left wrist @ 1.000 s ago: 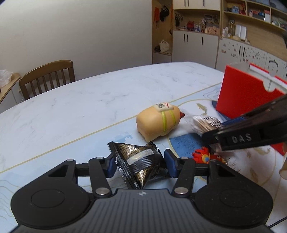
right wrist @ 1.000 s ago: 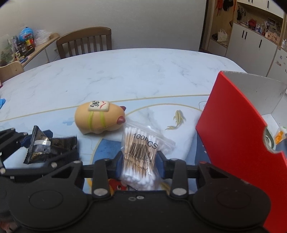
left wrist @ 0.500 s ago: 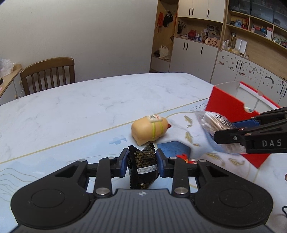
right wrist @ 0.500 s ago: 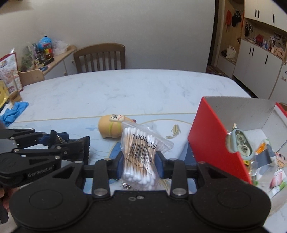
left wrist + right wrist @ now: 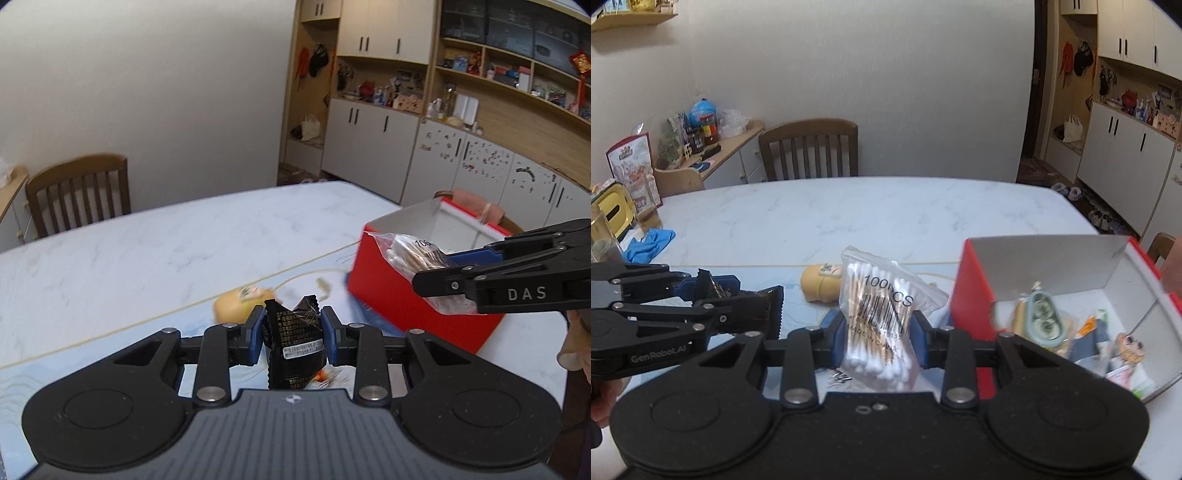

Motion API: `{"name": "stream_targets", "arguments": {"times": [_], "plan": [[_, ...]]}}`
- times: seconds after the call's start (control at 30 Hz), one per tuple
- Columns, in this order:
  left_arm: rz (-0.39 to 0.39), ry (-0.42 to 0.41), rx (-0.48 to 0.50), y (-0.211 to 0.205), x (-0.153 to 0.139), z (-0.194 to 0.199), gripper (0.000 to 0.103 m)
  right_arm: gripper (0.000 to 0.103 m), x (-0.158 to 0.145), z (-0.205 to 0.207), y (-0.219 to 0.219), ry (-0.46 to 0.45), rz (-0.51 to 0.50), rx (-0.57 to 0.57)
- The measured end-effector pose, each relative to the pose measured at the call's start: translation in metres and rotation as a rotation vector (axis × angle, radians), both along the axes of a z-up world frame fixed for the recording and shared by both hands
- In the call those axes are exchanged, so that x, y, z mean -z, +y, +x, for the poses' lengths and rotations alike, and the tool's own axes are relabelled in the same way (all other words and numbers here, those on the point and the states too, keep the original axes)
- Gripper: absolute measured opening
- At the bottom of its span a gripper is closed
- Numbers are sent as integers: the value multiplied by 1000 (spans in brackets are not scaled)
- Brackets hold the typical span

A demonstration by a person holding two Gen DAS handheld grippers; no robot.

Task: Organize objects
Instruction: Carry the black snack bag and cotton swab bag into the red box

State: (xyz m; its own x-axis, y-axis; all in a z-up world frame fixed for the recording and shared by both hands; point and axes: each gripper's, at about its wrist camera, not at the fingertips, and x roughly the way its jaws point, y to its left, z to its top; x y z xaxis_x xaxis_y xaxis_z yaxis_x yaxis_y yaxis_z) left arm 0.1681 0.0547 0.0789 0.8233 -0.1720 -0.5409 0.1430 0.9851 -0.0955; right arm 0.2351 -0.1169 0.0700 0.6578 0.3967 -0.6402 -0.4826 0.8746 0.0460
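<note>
The left tool (image 5: 291, 341) grips a black packet (image 5: 293, 347) and the right tool (image 5: 879, 332) grips a cotton swab bag (image 5: 879, 314), both lifted beside the red box (image 5: 975, 295), which already holds several things. A yellow toy (image 5: 820, 286) remains on the tabletop (image 5: 886, 206).

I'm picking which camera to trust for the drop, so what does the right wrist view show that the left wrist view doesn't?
Only the right wrist view looks down into the red box and shows the small items already lying on its floor, plus blue gloves at the table's far left. Only the left wrist view shows the tall wall shelves behind the box. Both show the left gripper shut on the black packet, the right gripper shut on the cotton swab bag, and the tan toy on the table.
</note>
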Motion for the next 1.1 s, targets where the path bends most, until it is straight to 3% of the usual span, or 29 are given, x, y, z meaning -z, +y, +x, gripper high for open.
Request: {"name": "stream_targets", "arguments": {"times": [0.53,1.1], "plan": [[10,-37,118,-101,-31,32,31,35,-10,25,-98,-42,37,144],[34,-20,219,-205,-20,89,31,35,15,60,-205,-15,83,331]]}}
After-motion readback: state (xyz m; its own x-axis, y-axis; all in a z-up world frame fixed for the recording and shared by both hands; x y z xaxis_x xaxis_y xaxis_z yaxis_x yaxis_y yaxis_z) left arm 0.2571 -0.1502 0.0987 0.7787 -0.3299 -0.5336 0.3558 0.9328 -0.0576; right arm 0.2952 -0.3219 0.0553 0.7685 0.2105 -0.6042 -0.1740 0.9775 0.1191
